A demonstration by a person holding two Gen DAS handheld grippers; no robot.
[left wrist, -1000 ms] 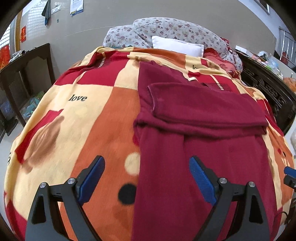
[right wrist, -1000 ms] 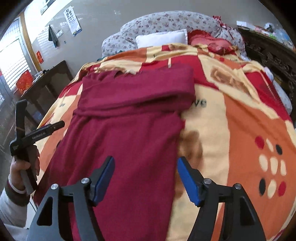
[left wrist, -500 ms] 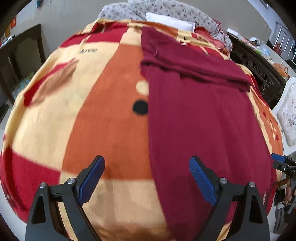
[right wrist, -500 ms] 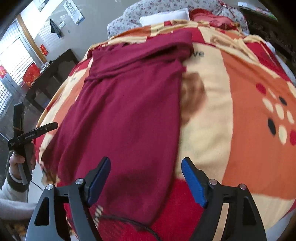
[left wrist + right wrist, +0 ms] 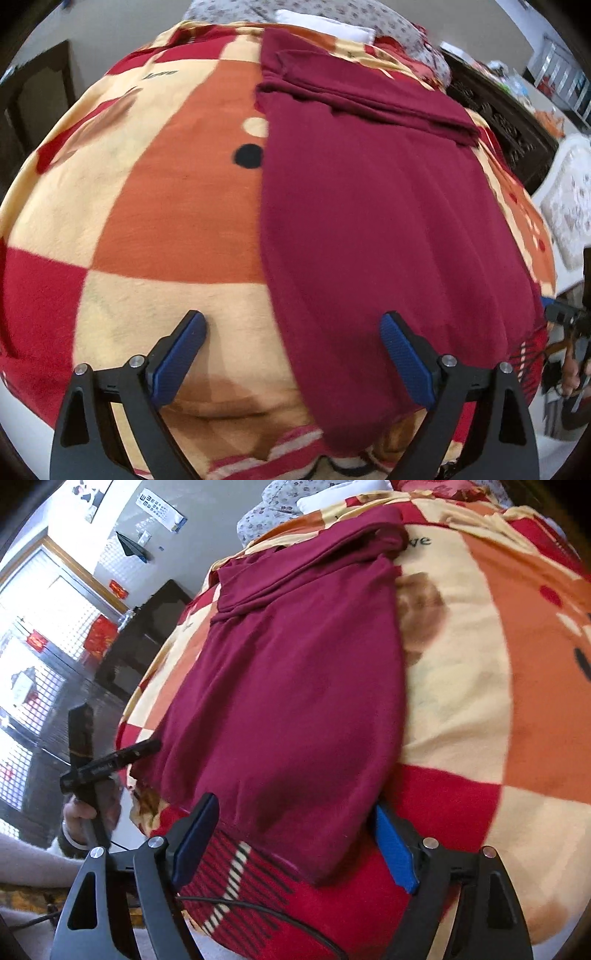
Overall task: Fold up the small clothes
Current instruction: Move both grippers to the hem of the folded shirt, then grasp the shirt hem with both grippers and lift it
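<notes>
On the bed, a dark red garment [image 5: 369, 206] lies spread lengthwise over a patchwork blanket [image 5: 173, 206] of orange, cream and red squares. Its far end is folded back on itself into a thick band near the head of the bed, where a white pillow [image 5: 325, 27] and a floral quilt [image 5: 369, 18] rest. The near hem of the garment hangs just over the foot edge of the bed.

The left gripper [image 5: 291, 354] is low at the foot edge, its fingers spread wide and grasping nothing. Its left blue pad sits over the cream blanket square; its right blue pad sits over the garment's lower left portion. Whether either pad touches the cloth cannot be told from this view.

The right gripper [image 5: 295, 834], seen from its own camera, is also spread wide and holds nothing. The garment's hem [image 5: 295, 830] lies between its two fingers, with the lower right corner of the hem just beside the right blue pad. A thin black cable [image 5: 258, 908] crosses the blanket's striped border below the hem.

In the right wrist view, the person's left hand [image 5: 88, 812] grips the handle of the left gripper beside the bed's near left corner. A dark wooden cabinet [image 5: 144, 635] and a bright window stand beyond it.
</notes>
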